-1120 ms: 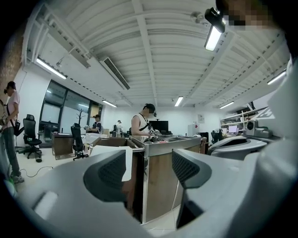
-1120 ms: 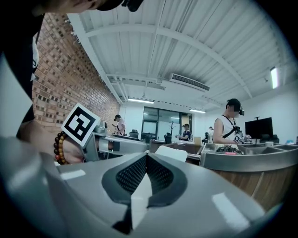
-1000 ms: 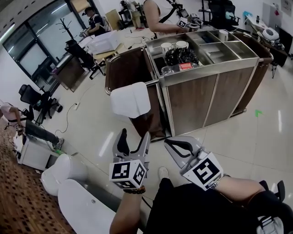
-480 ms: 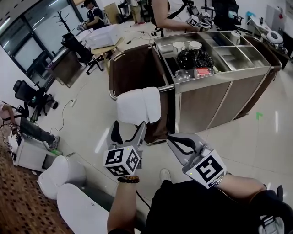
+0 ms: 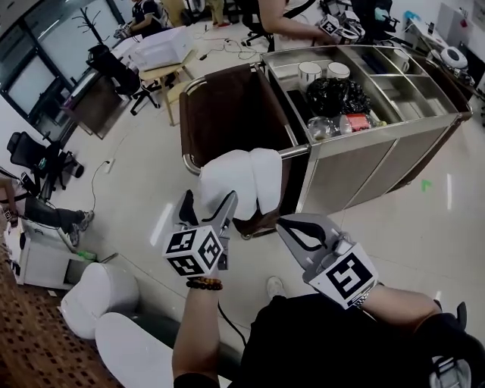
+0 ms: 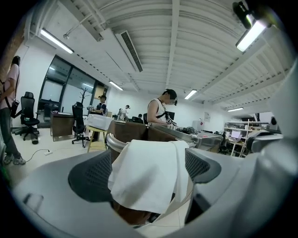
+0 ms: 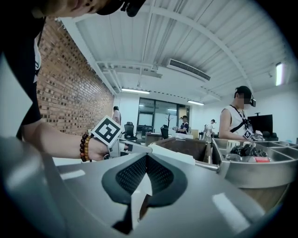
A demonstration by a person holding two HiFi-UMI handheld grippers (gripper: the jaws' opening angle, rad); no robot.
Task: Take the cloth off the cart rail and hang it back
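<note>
A white cloth (image 5: 239, 180) hangs folded over the steel rail (image 5: 297, 151) at the end of the cart, in front of its brown bag (image 5: 227, 114). My left gripper (image 5: 208, 201) points level at the cloth's lower half, and its jaws have just been opening and now stand wide. In the left gripper view the cloth (image 6: 149, 174) fills the gap between the two pads (image 6: 91, 176), which do not press on it. My right gripper (image 5: 292, 226) is shut on nothing, beside and right of the left one. In the right gripper view the cloth (image 7: 164, 151) shows past the shut jaws.
The cart's steel top (image 5: 424, 114) holds two white cups (image 5: 311, 70), a black bag (image 5: 337, 95) and bottles. A person (image 5: 284, 19) stands behind the cart. White rounded furniture (image 5: 98, 292) is at my lower left. Desks and office chairs (image 5: 34, 155) stand further off.
Both grippers have moved closer to the cart's rail end. The left jaws have spread wider. The cloth still hangs on the rail, unmoved.
</note>
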